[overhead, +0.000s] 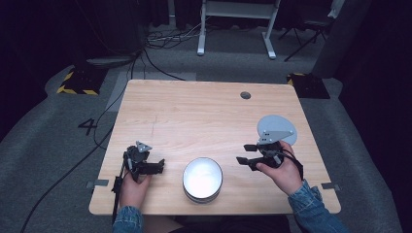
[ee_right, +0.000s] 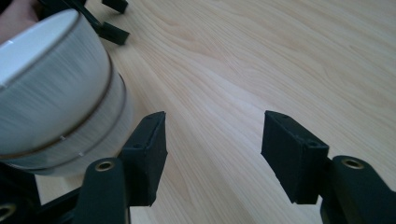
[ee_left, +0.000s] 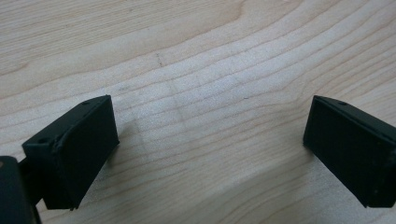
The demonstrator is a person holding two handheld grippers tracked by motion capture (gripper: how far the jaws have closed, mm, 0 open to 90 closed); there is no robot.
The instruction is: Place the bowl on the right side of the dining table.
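Observation:
A stack of white bowls [overhead: 202,178] stands near the table's front edge, between my two hands. In the right gripper view the bowls [ee_right: 51,93] show as two stacked bowls at the left, close beside my left-hand jaw. My left gripper [overhead: 159,166] rests low on the table to the left of the bowls, open, with bare wood between its jaws [ee_left: 210,144]. My right gripper [overhead: 246,155] is held to the right of the bowls, pointing left, open and holding nothing [ee_right: 212,149]. A grey round disc [overhead: 277,127] lies flat behind the right gripper.
The light wooden table [overhead: 194,111] has a small round cable hole [overhead: 245,95] near its far edge. Cables run over the grey floor to the left. A white desk frame [overhead: 238,19] stands beyond the table.

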